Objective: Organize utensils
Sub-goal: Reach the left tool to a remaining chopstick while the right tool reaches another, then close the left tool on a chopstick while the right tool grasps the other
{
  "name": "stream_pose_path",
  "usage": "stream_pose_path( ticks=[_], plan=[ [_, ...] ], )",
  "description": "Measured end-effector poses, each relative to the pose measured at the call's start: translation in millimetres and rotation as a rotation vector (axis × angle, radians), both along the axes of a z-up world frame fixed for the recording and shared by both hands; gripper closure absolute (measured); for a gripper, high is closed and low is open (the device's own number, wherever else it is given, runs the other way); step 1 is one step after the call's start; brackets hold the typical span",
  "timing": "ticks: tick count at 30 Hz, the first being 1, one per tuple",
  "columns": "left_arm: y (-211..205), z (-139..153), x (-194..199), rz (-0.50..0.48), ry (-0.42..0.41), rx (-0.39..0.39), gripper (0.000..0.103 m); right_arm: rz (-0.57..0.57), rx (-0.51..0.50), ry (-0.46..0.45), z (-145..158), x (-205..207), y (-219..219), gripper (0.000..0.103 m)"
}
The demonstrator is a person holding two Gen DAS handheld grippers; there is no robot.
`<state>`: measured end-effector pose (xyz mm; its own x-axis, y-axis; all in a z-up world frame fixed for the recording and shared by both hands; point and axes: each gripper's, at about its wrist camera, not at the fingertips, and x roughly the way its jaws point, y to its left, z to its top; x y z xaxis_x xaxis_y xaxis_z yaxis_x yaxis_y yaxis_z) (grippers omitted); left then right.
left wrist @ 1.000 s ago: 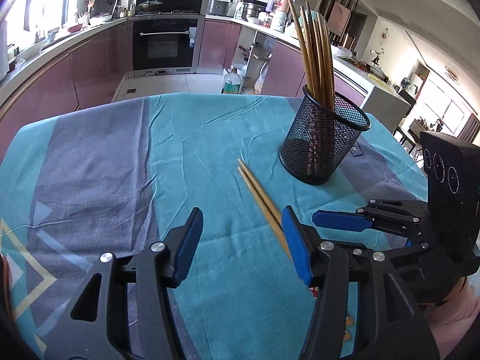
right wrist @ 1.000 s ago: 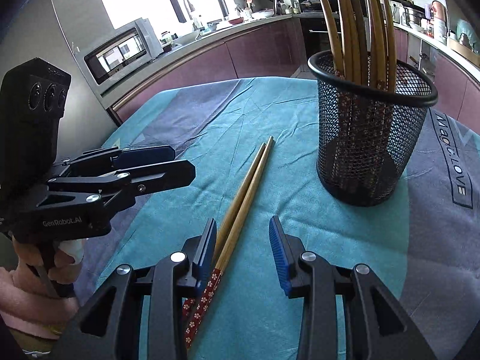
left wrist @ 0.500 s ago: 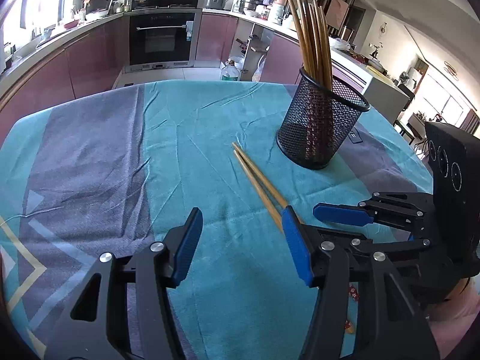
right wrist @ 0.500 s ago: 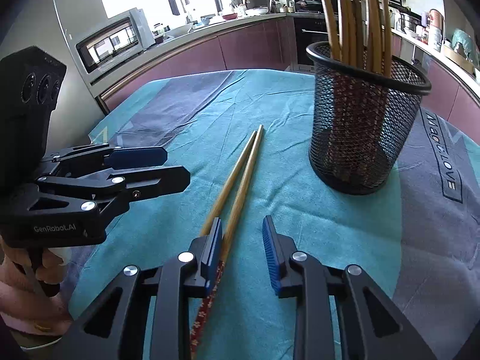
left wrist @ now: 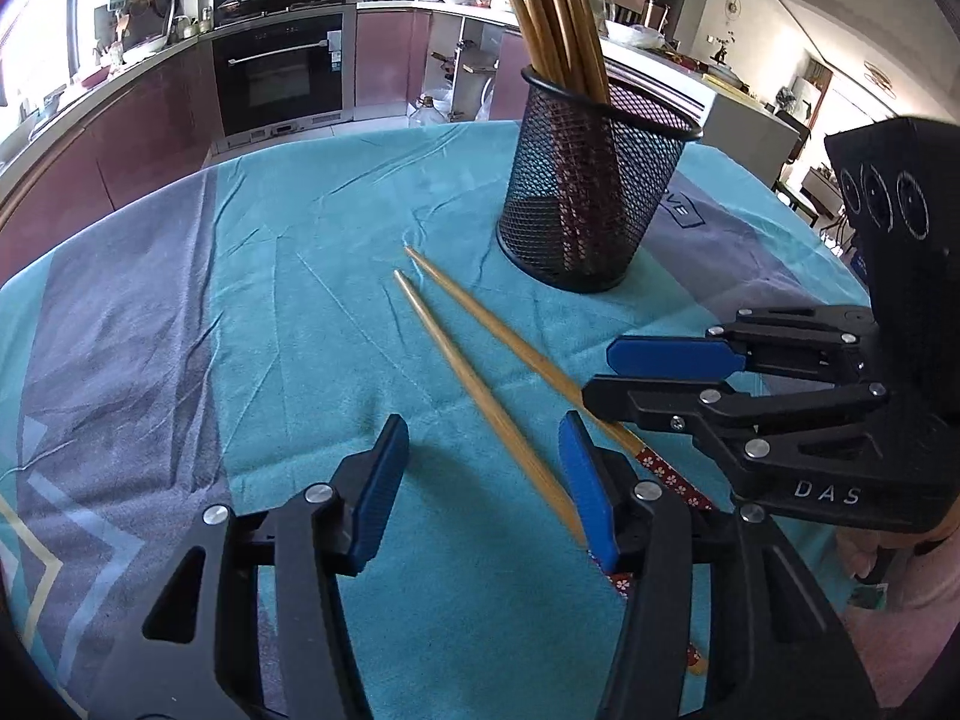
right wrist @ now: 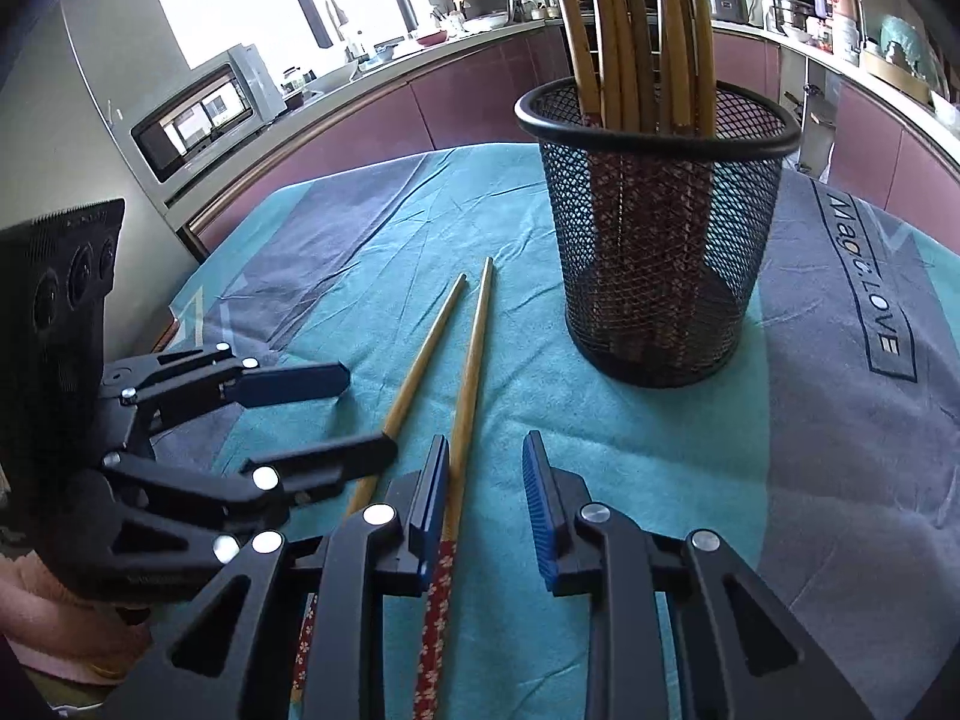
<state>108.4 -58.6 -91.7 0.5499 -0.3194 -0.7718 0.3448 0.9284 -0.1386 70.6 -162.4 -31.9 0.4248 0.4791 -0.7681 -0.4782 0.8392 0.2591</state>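
Two wooden chopsticks with red flowered ends lie splayed on the teal cloth. The left chopstick (left wrist: 474, 384) runs between the jaws of my left gripper (left wrist: 480, 438), close beside the right pad; these jaws are closing and do not press on it. The other chopstick (right wrist: 474, 348) lies between the jaws of my right gripper (right wrist: 486, 450), against the left pad, with a gap to the right pad. Each gripper shows in the other's view: right gripper (left wrist: 600, 372), left gripper (right wrist: 369, 411). A black mesh holder (left wrist: 576, 204) (right wrist: 660, 252) with several chopsticks stands upright just beyond.
A teal and grey tablecloth (left wrist: 270, 300) covers the round table. Its far edge drops to a kitchen floor with purple cabinets, an oven (left wrist: 282, 78) and a microwave (right wrist: 198, 114). A hand in a pink sleeve (right wrist: 54, 618) holds the left gripper.
My left gripper has come forward and lower, so one chopstick now lies between its jaws. The two chopsticks have spread apart. The right jaws have narrowed around the other chopstick.
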Motion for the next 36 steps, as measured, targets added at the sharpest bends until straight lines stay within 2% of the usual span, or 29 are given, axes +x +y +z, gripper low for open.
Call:
stream_pose_path(
  ticks=[10,15,17,20,28,36],
  plan=[
    [-8.0,-3.1,3.0,-0.007,-0.017,0.060,0.065,0.037,-0.029,-0.014,0.0,17.7,18.3,0.079],
    [-2.3,-2.0,7.6,0.004,-0.019,0.066,0.081,0.040,-0.063,-0.036,-1.4,23.4,27.7,0.080],
    [1.1,-1.7,8.4,0.006,-0.013,0.053,0.083,0.035,-0.091,-0.052,-2.0,23.9,30.5,0.086],
    [6.2,-1.2,12.6,0.020,-0.006,0.044,0.084,0.037,-0.108,-0.064,-2.5,24.6,31.0,0.090],
    [14.5,-0.2,25.1,0.063,0.012,0.025,0.079,0.026,-0.116,-0.070,-3.8,27.2,32.0,0.092],
    [11.6,-1.1,31.9,0.095,0.008,0.028,0.089,0.009,-0.083,-0.055,-3.0,28.2,27.2,0.098]
  ],
)
